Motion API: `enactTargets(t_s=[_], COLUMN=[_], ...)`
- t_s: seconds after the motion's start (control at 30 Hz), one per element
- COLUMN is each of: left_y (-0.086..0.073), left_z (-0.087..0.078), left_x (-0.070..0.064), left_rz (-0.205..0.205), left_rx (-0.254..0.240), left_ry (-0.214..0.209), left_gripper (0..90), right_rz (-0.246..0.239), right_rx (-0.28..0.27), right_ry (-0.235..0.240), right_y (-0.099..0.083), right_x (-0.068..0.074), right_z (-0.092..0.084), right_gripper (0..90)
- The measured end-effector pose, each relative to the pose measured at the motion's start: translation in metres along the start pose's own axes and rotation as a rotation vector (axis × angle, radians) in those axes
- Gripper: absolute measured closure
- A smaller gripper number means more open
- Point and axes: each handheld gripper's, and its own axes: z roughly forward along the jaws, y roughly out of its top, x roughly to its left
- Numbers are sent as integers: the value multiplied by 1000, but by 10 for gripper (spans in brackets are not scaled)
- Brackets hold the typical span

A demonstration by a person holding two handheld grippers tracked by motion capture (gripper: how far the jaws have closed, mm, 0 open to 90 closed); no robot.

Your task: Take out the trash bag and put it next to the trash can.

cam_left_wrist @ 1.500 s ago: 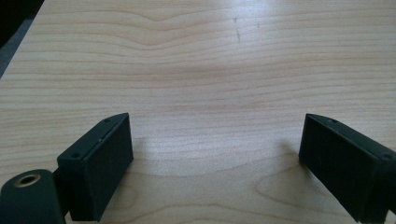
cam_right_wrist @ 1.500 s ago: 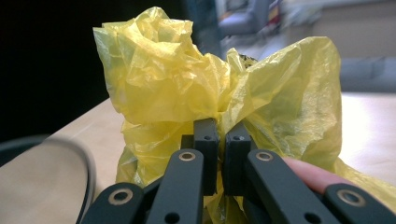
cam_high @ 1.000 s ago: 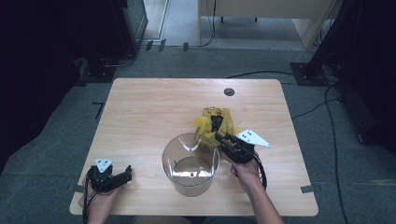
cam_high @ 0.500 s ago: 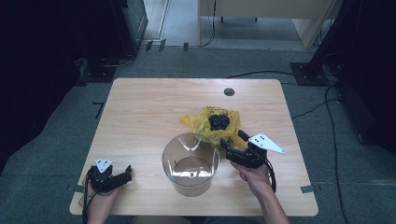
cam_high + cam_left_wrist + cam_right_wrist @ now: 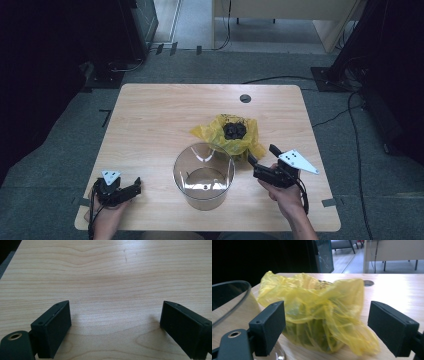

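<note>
Right gripper point(image 5: 260, 161): released, jaws just opened wide; nothing clamped, the pads stand clear of the bag.
Yellow bag point(image 5: 231, 137): crumpled plastic lying on the worktop point(image 5: 150, 130), just beyond the right gripper's jaws and right behind the clear container; a dark item point(image 5: 234, 130) sits in its open top.
Clear container point(image 5: 204, 176): round, transparent, upright near the worktop's front edge, between the two hands.
Left gripper point(image 5: 136, 185): released, jaws spread over bare wood at the front left, well apart from the bag.
</note>
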Motion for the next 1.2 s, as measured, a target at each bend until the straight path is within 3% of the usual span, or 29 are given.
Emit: enactTargets(t_s=[0.57, 0.7, 1.2], left_y=[0, 0, 0], left_z=[0, 0, 0], left_x=[0, 0, 0], left_rz=[1, 1, 1], left_rx=[0, 0, 0], left_ry=[0, 0, 0], left_gripper=[92, 92, 92], right_rz=[37, 57, 58], right_rx=[48, 53, 108], right_ry=[-90, -126, -258], right_y=[-19, -23, -40], right_x=[-42, -54, -89], right_z=[-38, -46, -60], right_gripper=[152, 152, 152])
